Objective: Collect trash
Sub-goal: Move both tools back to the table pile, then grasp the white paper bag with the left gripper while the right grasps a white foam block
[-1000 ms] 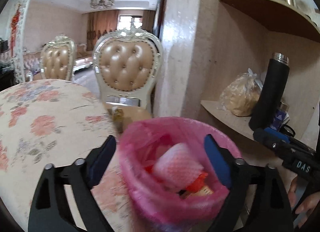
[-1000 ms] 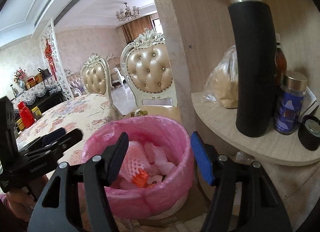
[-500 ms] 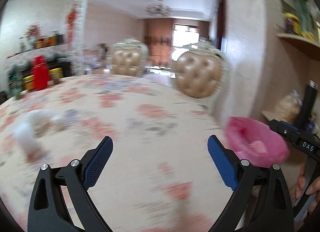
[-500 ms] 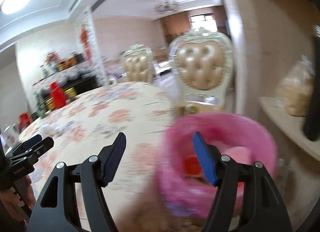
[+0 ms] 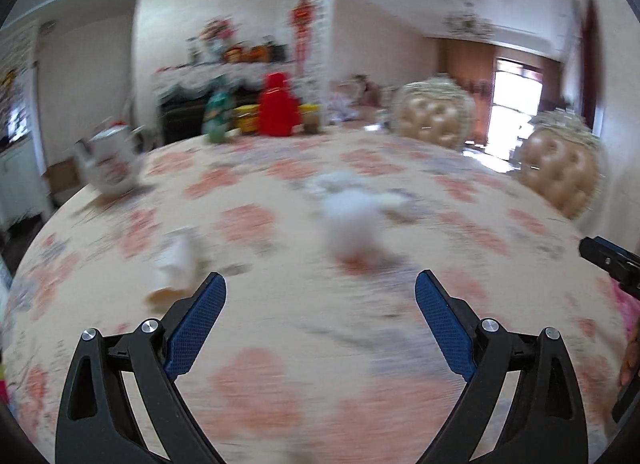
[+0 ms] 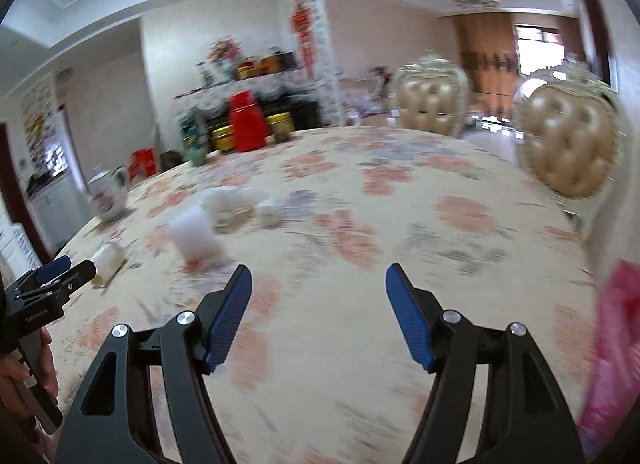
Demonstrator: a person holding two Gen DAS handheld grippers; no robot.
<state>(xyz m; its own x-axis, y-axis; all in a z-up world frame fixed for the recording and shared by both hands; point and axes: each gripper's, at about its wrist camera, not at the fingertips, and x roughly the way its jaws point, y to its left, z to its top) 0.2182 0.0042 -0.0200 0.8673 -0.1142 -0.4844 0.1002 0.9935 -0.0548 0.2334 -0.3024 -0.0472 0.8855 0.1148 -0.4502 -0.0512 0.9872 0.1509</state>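
Both views are motion-blurred. My left gripper [image 5: 320, 296] is open and empty above the floral tablecloth [image 5: 280, 344]. Ahead of it lies a white foam-like wad [image 5: 352, 224] and a small white cup-like piece [image 5: 176, 264] to the left. My right gripper [image 6: 318, 292] is open and empty over the same table [image 6: 400, 224]. The white wad [image 6: 192, 232], more white scraps [image 6: 236, 204] and the cup-like piece [image 6: 106, 260] lie ahead to its left. The pink-bagged trash bin [image 6: 616, 352] shows at the right edge.
A white teapot [image 5: 108, 160] stands at the table's far left. A red container [image 5: 278, 104], green bottle [image 5: 218, 116] and yellow tins stand at the far edge. Two padded chairs [image 5: 560, 172] stand at the right. The other gripper [image 6: 44, 288] shows at the left.
Both grippers have swung left, away from the pink trash bin and shelf, to face the table with the white scraps. Both stay open and empty.
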